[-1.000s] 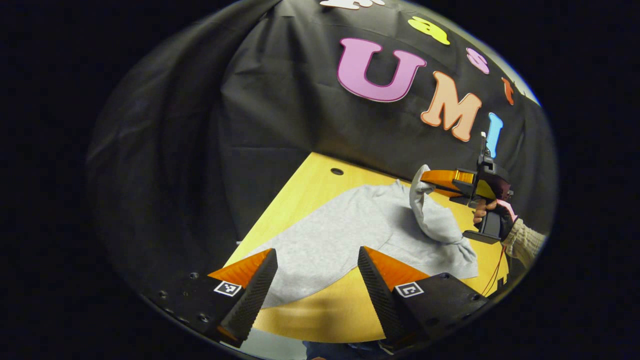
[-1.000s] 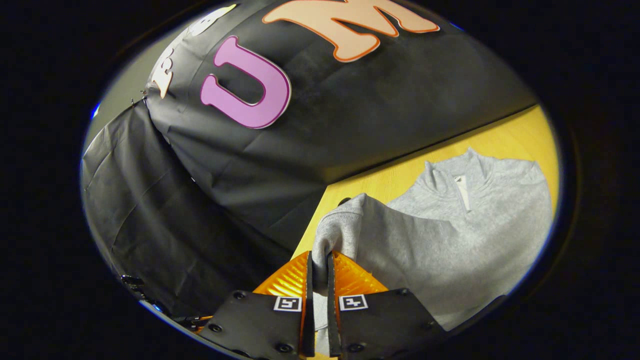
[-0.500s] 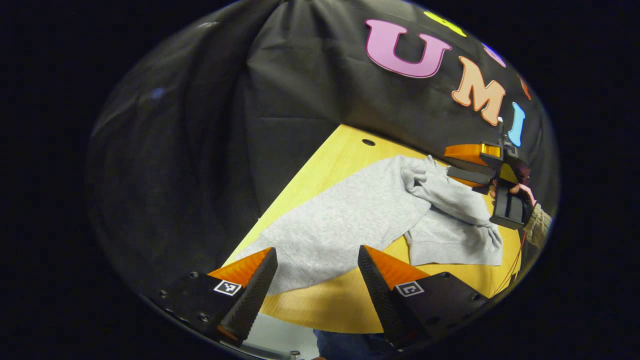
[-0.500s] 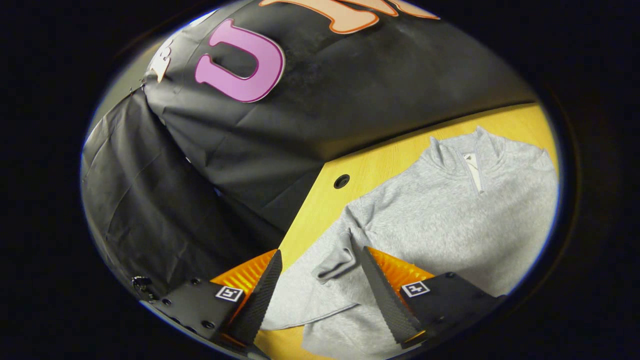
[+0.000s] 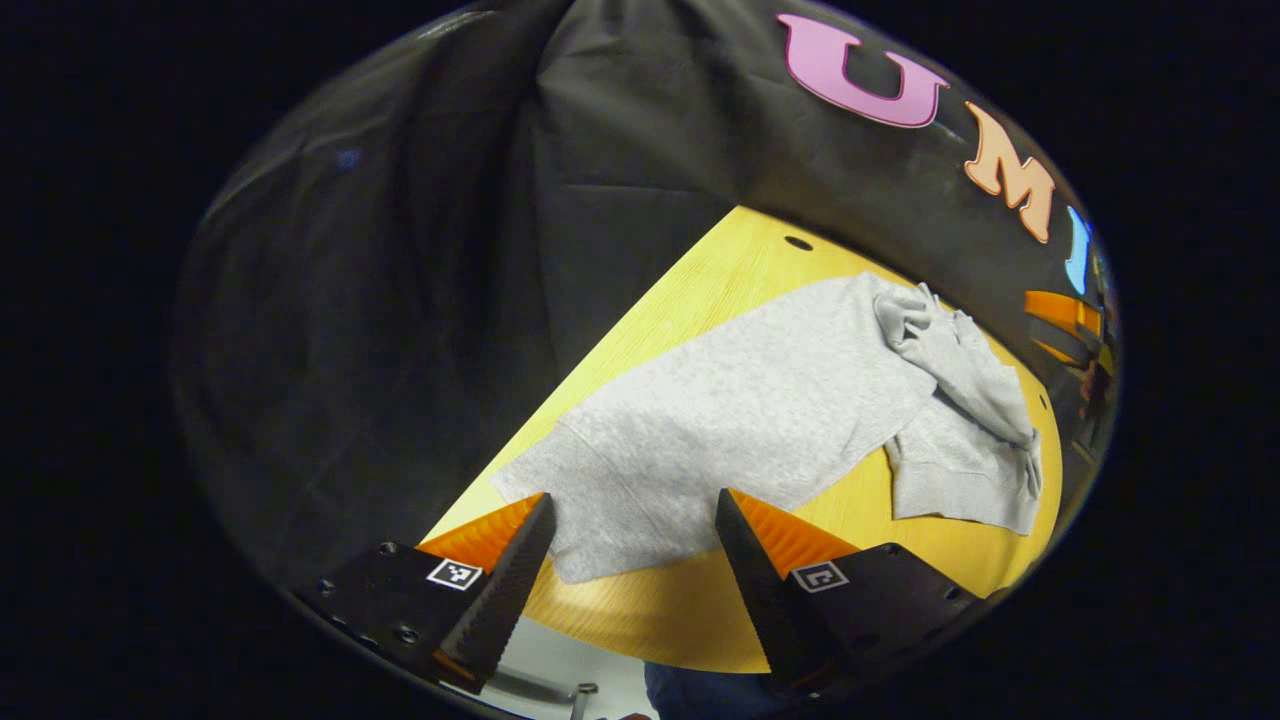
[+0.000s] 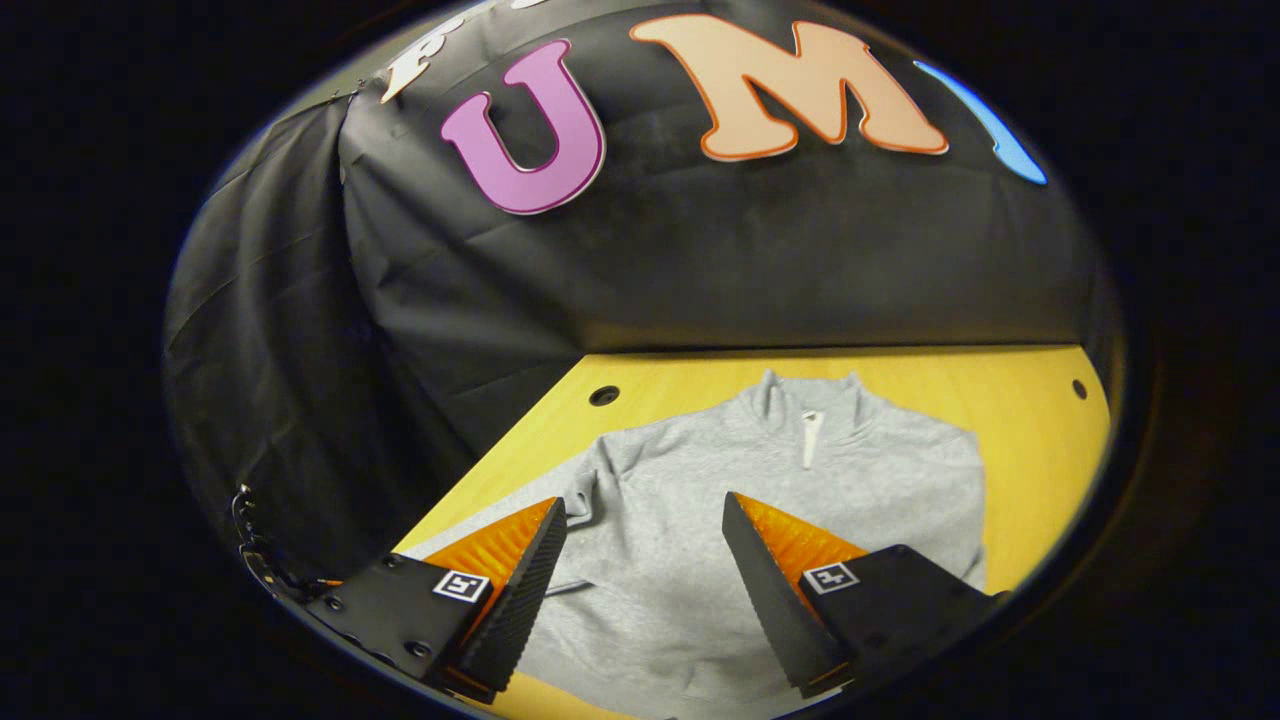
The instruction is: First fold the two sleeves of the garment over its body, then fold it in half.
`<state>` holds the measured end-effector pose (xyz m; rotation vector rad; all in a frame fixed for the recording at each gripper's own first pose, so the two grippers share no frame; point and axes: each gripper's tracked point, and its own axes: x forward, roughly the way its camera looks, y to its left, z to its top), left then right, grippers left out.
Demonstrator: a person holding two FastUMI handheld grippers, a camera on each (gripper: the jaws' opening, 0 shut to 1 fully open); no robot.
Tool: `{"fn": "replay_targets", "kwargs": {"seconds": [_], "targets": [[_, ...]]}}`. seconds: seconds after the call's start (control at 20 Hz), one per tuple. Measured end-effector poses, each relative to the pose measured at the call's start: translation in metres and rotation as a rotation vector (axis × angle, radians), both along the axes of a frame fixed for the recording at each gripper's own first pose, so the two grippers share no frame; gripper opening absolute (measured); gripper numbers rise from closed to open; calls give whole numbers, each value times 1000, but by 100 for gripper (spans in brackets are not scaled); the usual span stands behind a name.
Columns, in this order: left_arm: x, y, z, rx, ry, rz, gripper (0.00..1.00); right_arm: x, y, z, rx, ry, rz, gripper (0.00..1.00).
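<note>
Yellow wood-grain table [image 6: 1020, 420] bears soft, heathered grey garment [image 6: 700, 520].

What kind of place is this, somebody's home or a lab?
Likely a staged recording booth, not a home: black cloth wall, a bare yellow tabletop with drilled holes, one grey sweatshirt laid out.

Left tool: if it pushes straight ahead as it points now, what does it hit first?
Most likely the grey sweatshirt, at its near edge lying flat on the yellow table. The left tool is open, nothing between the fingers; depth is uncertain.
</note>
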<state>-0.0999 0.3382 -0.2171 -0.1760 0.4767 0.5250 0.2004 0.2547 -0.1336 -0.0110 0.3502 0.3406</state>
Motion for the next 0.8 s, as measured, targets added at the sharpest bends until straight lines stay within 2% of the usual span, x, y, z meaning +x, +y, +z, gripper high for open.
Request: {"fn": "replay_targets", "kwargs": {"seconds": [0.05, 0.1, 0.3, 0.4, 0.45, 0.5, 0.6, 0.65, 0.7, 0.75, 0.8], "targets": [[-2, 2, -2, 6, 6, 5, 96, -4, -13, 9, -13, -22, -22, 94], [-3, 2, -2, 14, 10, 7, 96, -8, -28, 18, -27, -46, -43, 98], [-1, 3, -11, 100, 63, -8, 93, -33, -77, 46, -51, -99, -123, 98], [7, 1, -6, 135, 44, -39, 91, -46, -97, 53, -58, -114, -157, 98], [12, -1, -5, 126, 40, -37, 79, -52, -107, 55, -68, -119, -170, 98], [16, -3, -6, 129, 29, -43, 75, -59, -115, 57, -76, -122, -185, 98], [23, -8, -6, 123, 37, -65, 56, -70, -127, 63, -69, -127, -203, 98], [27, -11, -5, 122, 42, -76, 40, -75, -132, 67, -63, -132, -211, 98], [29, -13, -5, 122, 52, -80, 33, -80, -136, 70, -59, -138, -218, 98], [33, -14, -5, 128, 65, -78, 18, -84, -141, 74, -55, -144, -225, 98], [33, -15, -6, 133, 80, -80, 16, -90, -145, 77, -49, -150, -232, 98]]}}
